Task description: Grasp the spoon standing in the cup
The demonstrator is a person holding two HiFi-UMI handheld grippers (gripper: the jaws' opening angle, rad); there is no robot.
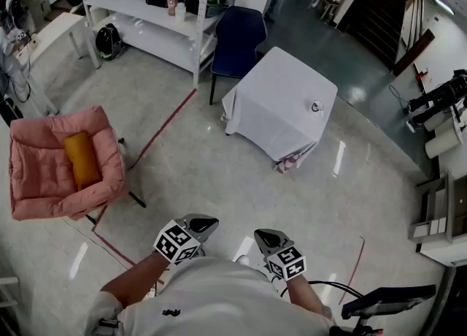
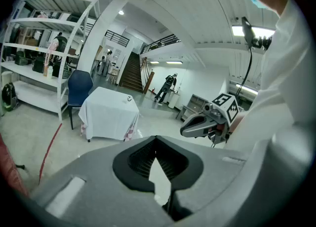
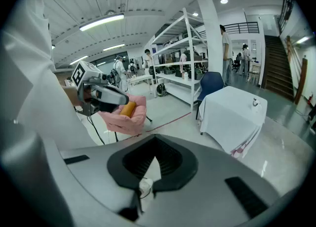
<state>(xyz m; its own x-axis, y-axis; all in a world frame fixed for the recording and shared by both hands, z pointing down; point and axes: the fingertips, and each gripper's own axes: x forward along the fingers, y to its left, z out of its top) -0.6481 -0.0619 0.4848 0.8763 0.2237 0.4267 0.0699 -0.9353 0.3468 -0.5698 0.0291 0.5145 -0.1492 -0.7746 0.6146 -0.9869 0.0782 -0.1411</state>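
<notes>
Far ahead, a small cup (image 1: 316,107) with a spoon standing in it sits near the right edge of a table under a white cloth (image 1: 281,101). Both grippers are held close to my body, well short of it. My left gripper (image 1: 201,224) is shut with nothing in it, and so is my right gripper (image 1: 268,239). In the left gripper view the jaws (image 2: 156,140) meet, with the cup (image 2: 129,98) small on the distant table (image 2: 109,115). In the right gripper view the shut gripper (image 3: 155,140) points toward the table (image 3: 232,117) and cup (image 3: 255,102).
A pink padded chair (image 1: 44,170) with an orange cushion stands at the left. A dark blue chair (image 1: 237,39) stands behind the table, beside white shelving (image 1: 157,6). Red tape lines (image 1: 164,126) mark the shiny floor. People stand far off by the stairs.
</notes>
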